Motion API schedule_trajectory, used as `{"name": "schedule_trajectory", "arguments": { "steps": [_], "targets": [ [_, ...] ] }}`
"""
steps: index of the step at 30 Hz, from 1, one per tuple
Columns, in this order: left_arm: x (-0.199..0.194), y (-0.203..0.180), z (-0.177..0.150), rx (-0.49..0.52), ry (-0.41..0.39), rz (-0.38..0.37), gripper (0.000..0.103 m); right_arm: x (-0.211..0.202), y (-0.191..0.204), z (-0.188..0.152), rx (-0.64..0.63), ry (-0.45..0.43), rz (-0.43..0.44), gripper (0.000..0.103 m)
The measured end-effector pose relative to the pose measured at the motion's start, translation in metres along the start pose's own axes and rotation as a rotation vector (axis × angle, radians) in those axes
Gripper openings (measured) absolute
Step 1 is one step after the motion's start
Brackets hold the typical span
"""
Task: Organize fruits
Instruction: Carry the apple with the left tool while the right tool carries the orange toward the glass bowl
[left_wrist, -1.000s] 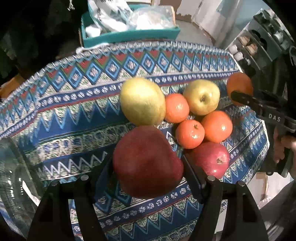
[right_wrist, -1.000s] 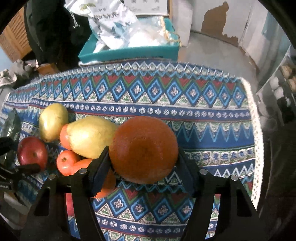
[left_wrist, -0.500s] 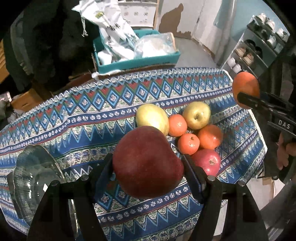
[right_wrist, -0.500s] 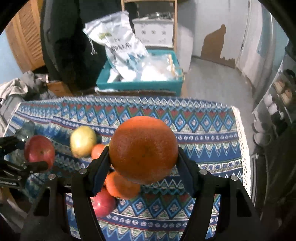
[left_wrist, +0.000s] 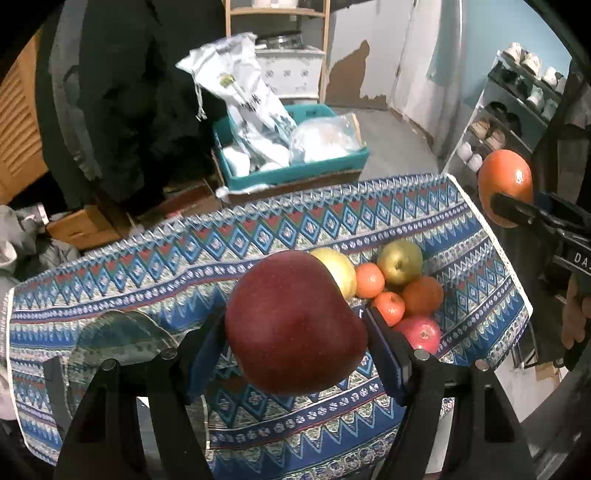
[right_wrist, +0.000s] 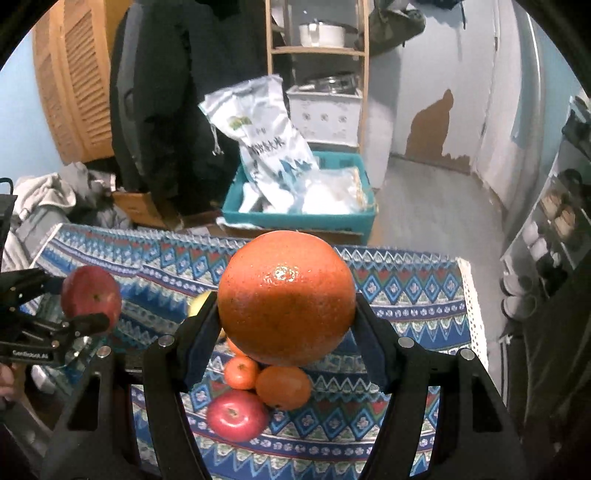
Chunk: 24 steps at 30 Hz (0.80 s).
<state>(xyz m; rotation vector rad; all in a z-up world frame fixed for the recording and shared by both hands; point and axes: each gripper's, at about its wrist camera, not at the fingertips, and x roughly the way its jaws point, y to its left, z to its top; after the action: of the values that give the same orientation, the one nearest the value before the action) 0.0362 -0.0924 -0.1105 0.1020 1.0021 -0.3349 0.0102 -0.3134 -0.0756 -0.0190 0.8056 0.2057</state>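
My left gripper (left_wrist: 295, 332) is shut on a dark red apple (left_wrist: 291, 325) and holds it high above the patterned tablecloth (left_wrist: 147, 280). My right gripper (right_wrist: 286, 317) is shut on a large orange (right_wrist: 286, 295), also raised; it shows at the right of the left wrist view (left_wrist: 504, 184). On the cloth lies a cluster of fruit: a yellow pear (left_wrist: 338, 269), a green-yellow apple (left_wrist: 400, 260), small oranges (left_wrist: 369, 280) and a red apple (left_wrist: 421, 332). A clear glass bowl (left_wrist: 118, 336) sits at the cloth's left.
A teal crate (left_wrist: 295, 173) with plastic bags stands on the floor behind the table. A shoe rack (left_wrist: 517, 110) is at the right. Dark coats (left_wrist: 122, 92) hang behind. The table's right edge (left_wrist: 495, 251) is close to the fruit cluster.
Both grippers have risen well above the table with their fruit. The fruit cluster looks smaller and farther below, and the glass bowl has come into the left wrist view.
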Motion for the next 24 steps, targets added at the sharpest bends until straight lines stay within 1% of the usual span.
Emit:
{"name": "schedule_trajectory", "arguments": {
  "steps": [5, 14, 18, 24],
  "targets": [
    [-0.022, 0.006, 0.003, 0.009, -0.051, 0.020, 0.075, -0.013, 0.016, 0.009, -0.024, -0.041, 0.018, 0.069],
    [-0.045, 0.024, -0.001, -0.021, -0.082, 0.022, 0.075, -0.027, 0.054, 0.025, -0.054, -0.080, 0.092, 0.069],
    [-0.053, 0.034, -0.005, -0.033, -0.097, 0.033, 0.075, -0.026, 0.071, 0.032, -0.066, -0.084, 0.130, 0.069],
    [-0.060, 0.057, -0.013, -0.075, -0.096, 0.042, 0.075, -0.017, 0.099, 0.039, -0.087, -0.075, 0.173, 0.069]
  ]
}}
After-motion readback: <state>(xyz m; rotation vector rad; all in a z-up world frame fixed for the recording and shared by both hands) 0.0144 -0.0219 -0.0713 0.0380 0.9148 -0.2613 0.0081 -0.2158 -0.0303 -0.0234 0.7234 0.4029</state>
